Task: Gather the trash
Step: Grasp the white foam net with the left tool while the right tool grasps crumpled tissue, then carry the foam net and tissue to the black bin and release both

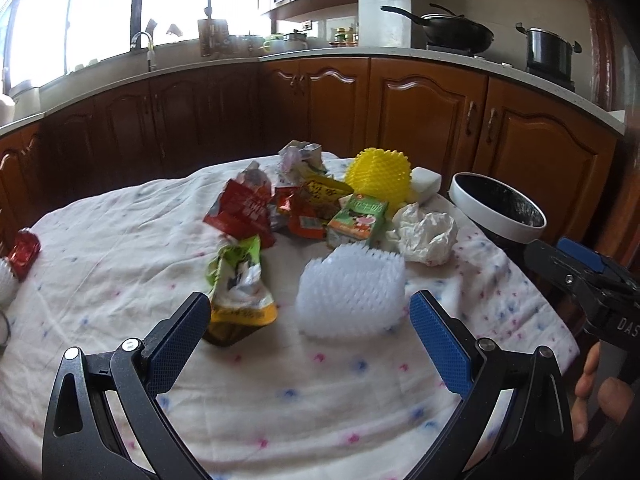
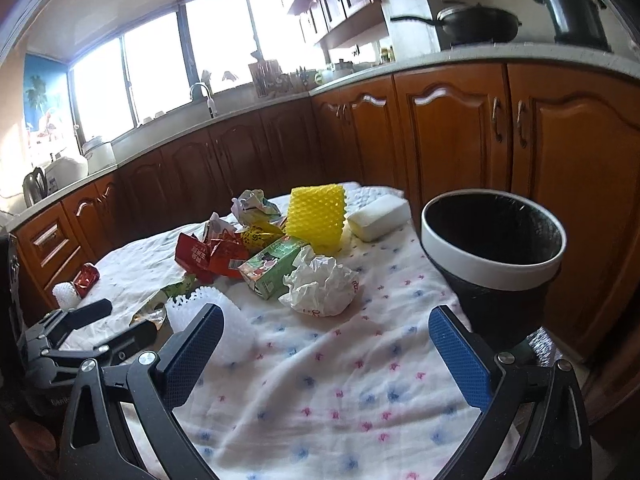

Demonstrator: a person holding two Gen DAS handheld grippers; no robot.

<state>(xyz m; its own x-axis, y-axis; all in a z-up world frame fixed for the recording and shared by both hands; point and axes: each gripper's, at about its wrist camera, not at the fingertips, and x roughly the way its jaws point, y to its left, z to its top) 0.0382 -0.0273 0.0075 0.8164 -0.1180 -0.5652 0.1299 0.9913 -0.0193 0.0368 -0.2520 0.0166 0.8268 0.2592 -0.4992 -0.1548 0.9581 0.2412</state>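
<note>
Trash lies piled on a table with a white flowered cloth (image 1: 300, 400). My left gripper (image 1: 310, 316) is open and empty, just short of a white foam fruit net (image 1: 352, 292) and a green-yellow snack bag (image 1: 240, 284). Behind them lie red wrappers (image 1: 244, 212), a green drink carton (image 1: 358, 220), crumpled white paper (image 1: 428, 236) and a yellow foam net (image 1: 378, 178). My right gripper (image 2: 326, 332) is open and empty, near the crumpled paper (image 2: 320, 284) and the carton (image 2: 272, 268). A black bin with a white rim (image 2: 494, 236) stands at the table's right edge.
A white sponge block (image 2: 378, 216) lies behind the yellow net (image 2: 318, 220). A red wrapper (image 1: 24, 252) and a small white net (image 2: 66, 294) lie at the table's far left. Wooden kitchen cabinets (image 1: 432, 108) and a counter with pots ring the table.
</note>
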